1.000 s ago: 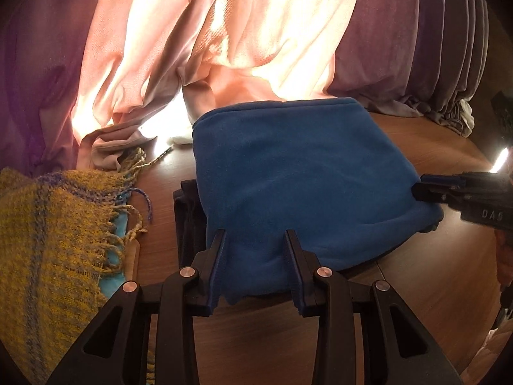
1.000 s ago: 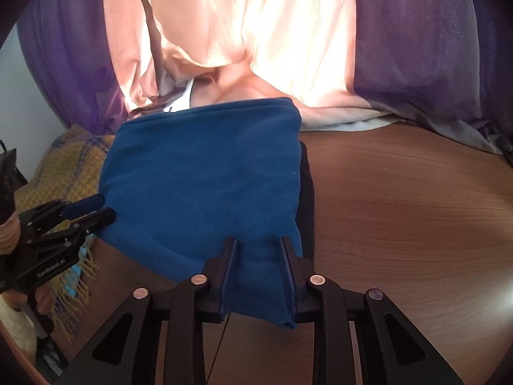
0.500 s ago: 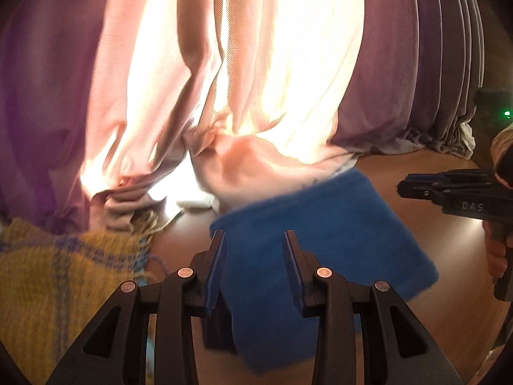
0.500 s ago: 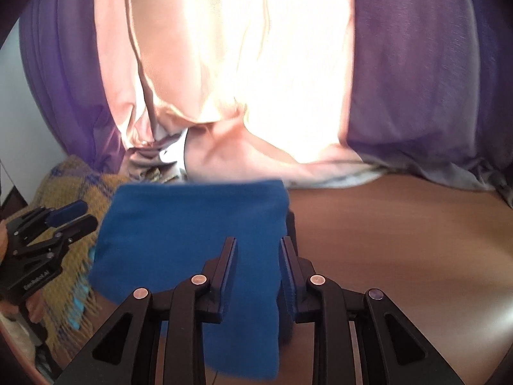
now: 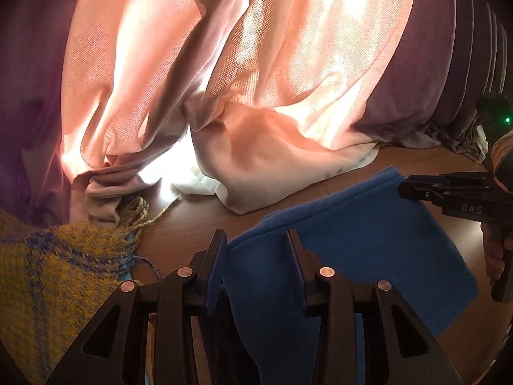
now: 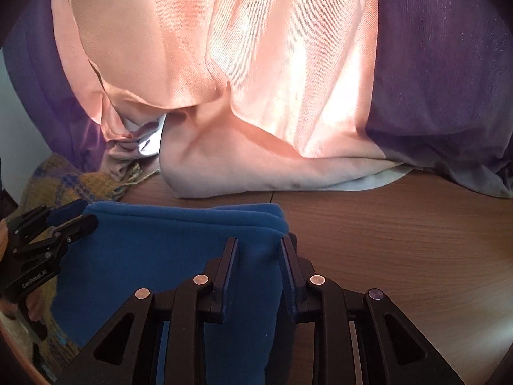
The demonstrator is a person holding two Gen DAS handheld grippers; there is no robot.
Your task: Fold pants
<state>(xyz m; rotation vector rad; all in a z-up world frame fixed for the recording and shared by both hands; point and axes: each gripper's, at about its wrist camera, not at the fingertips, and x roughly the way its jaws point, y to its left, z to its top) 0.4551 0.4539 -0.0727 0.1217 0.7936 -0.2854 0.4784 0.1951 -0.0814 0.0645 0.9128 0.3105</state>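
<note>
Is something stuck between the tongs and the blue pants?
Nothing visible. The blue pants lie right between the open fingers of the left tongs, and likewise in the right tongs. The yellow scarf sits off to the left side, out of the way.

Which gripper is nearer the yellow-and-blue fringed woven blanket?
Left. The left gripper works at the blue fleece pants' edge, right beside the yellow-and-blue fringed woven blanket. The right gripper sits at the pants' opposite edge, away from it.
</note>
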